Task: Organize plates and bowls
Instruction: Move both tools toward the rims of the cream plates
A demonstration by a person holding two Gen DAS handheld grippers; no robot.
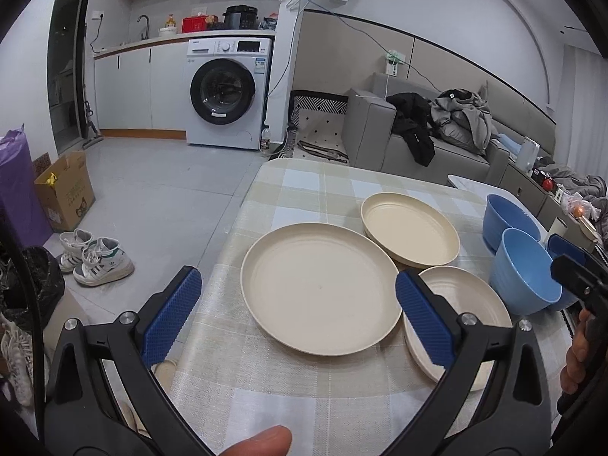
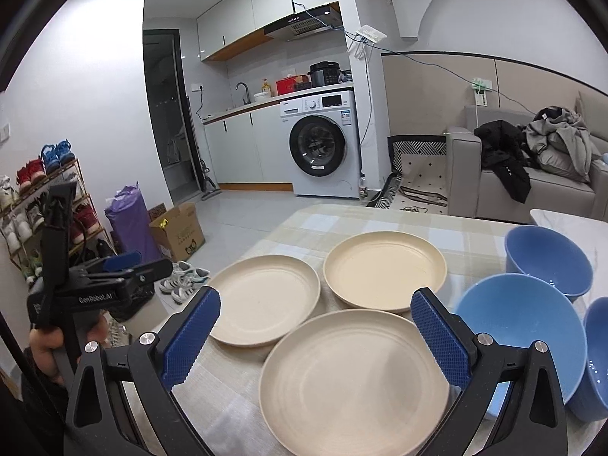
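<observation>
My left gripper [image 1: 298,317] sits low in the left wrist view, blue ribbed pads spread wide, nothing between them; my thumb tip [image 1: 262,440] shows at the bottom edge. My right gripper [image 2: 315,336] is likewise wide open and holds nothing, low centre of the right wrist view.

Nearest to the right gripper: a round cream plastic plate [image 2: 357,380], lower centre, lying flat on the pale checked tablecloth [image 2: 288,228]. Just left and beyond it, a second cream plate [image 2: 266,298], the one framed between my left pads in the left wrist view [image 1: 323,288]. Behind, upper centre of the table, a third, slightly yellower cream plate [image 2: 383,269]. The three lie close together; whether their rims touch I cannot tell.

Right side of the frame: a light blue round bowl [image 2: 524,338] just beside the near plate, a darker blue bowl [image 2: 547,258] behind it, part of another blue bowl [image 2: 596,357] at the right edge.

Far background: white front-loading washing machine [image 2: 321,144] upper centre, grey sofa [image 2: 532,186] piled with clothes at right, cardboard box [image 2: 178,231] on the floor at left.
</observation>
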